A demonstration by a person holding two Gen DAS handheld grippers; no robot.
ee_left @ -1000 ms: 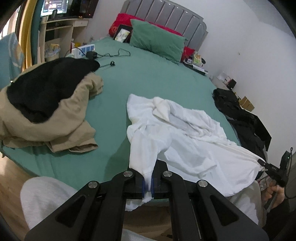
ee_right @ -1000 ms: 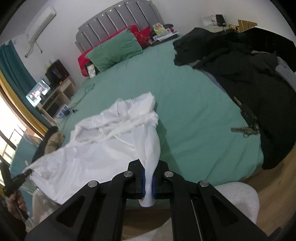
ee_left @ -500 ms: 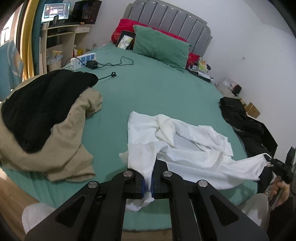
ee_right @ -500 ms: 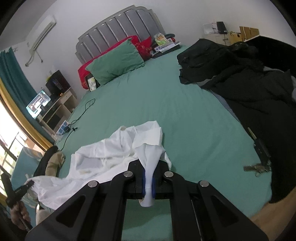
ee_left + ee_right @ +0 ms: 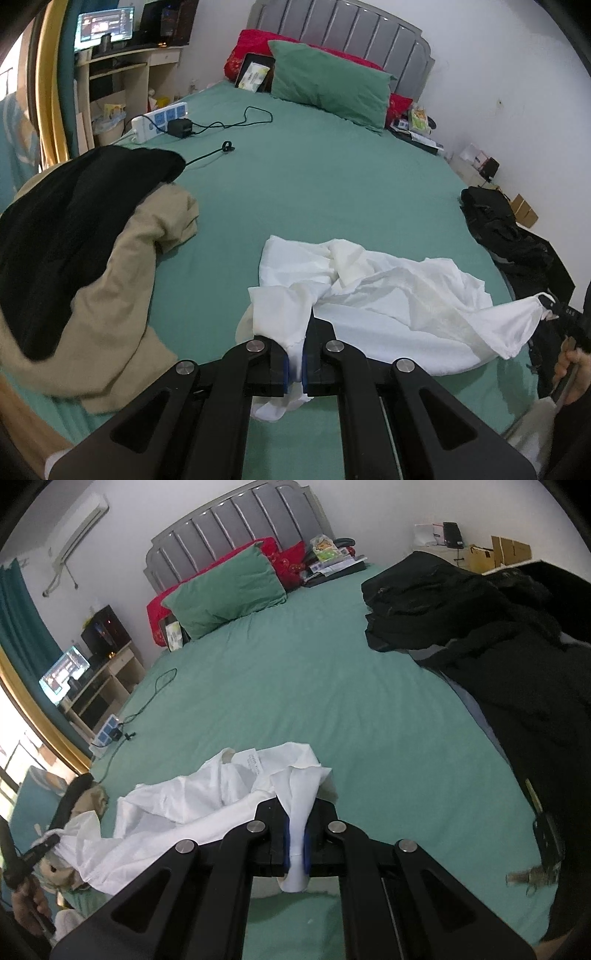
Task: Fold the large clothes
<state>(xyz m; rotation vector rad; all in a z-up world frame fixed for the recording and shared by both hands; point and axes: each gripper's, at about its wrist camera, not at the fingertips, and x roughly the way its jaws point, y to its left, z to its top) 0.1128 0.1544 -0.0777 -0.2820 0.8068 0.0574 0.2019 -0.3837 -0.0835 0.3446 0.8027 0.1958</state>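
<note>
Both grippers clamped on the white garment (image 5: 388, 295). Left gripper (image 5: 295, 363) has a bunched corner of cloth pinched between its blue pads, tail of fabric hanging out below. Right gripper (image 5: 295, 845) same story: a twisted rope of white cloth squeezed between the pads, stub poking out underneath.

Garment sits on the green bed (image 5: 314, 177), near the foot edge, roughly mid-width. It's crumpled in the middle, far part bunched on the sheet, near part spanning between my two grips (from the left view I can see the right grip pulling one end out to a point at the bed's right edge).

My read: this is the spread-out step, fold proper not started.

Risks from here:
- Both pinches are on rolled-up fabric, not a flat hem. Pull harder and a layer could slide out, dropping one end.
- I can't tell which parts I'm holding (sleeve? hem?). If they're mismatched, it'll lay out twisted.
- Middle is tangled; tensioning could lock the twist in, not flatten it.
- Tan and black coat pile (image 5: 74, 251) on the left edge, black clothes (image 5: 498, 646) along the right edge, keys (image 5: 532, 877) near the right foot corner. A wide sweep could snag or drag any of those.
- Slack could slide off the foot edge.
</note>
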